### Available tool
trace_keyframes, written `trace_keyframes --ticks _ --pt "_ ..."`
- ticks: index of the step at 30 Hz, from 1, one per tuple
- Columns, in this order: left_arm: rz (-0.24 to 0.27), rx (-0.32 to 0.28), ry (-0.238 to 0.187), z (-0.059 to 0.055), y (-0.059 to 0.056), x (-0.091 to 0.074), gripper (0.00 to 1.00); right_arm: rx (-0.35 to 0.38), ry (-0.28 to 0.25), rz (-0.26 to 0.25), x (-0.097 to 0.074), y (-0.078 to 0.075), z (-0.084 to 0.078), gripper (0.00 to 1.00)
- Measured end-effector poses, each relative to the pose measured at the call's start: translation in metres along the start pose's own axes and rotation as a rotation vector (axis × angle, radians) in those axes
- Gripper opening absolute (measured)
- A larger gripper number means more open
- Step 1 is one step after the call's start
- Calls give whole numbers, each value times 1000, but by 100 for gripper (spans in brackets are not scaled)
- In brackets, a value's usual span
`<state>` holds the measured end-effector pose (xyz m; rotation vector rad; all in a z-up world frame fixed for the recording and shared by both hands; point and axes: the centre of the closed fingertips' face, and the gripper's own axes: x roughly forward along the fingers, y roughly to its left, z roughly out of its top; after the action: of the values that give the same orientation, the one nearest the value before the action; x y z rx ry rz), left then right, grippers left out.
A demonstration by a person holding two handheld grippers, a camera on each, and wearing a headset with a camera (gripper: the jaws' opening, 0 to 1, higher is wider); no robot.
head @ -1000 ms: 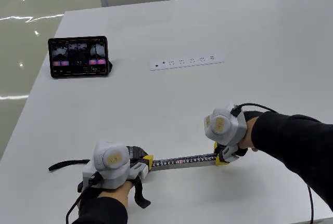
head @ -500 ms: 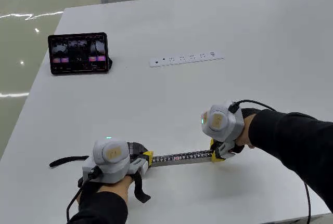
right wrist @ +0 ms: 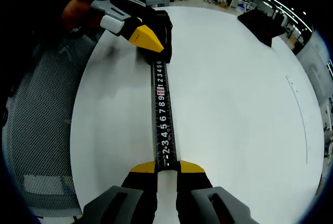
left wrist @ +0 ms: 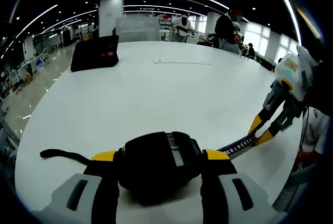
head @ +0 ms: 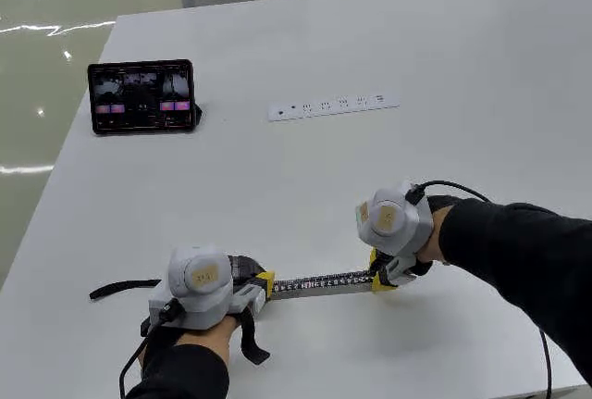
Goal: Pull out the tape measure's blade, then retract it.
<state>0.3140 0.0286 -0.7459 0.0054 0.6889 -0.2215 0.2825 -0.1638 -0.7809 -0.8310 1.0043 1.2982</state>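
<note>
The black tape measure case (left wrist: 151, 177) is clamped between the jaws of the left tool (left wrist: 159, 157), at 7 o'clock on the white table (head: 370, 168) in the head view. The blade (right wrist: 161, 115) is extended toward 3 o'clock. Its tip is pinched by the right tool (right wrist: 160, 168).

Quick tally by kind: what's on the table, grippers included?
tape measure: 1
tablet: 1
power strip: 1
grippers: 2, the left gripper and the right gripper
Total: 5
</note>
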Motion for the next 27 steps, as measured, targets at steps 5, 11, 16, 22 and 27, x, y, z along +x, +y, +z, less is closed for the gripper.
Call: trace_keyframes --ticks 5,11,16,22,27 --pt "-3 -2 5 0 0 0 59 -3 -6 -1 1 0 3 9" --pt "-7 -3 7 0 -1 -1 59 -19 -3 1 3 1 7 9" --pt "-7 -3 10 -1 0 -1 59 -32 1 4 4 0 9 9" --pt "-6 -5 9 -1 0 -1 59 -37 -6 10 6 1 12 10" --pt "-7 -4 6 -1 0 -1 59 -57 -9 9 7 2 14 10"
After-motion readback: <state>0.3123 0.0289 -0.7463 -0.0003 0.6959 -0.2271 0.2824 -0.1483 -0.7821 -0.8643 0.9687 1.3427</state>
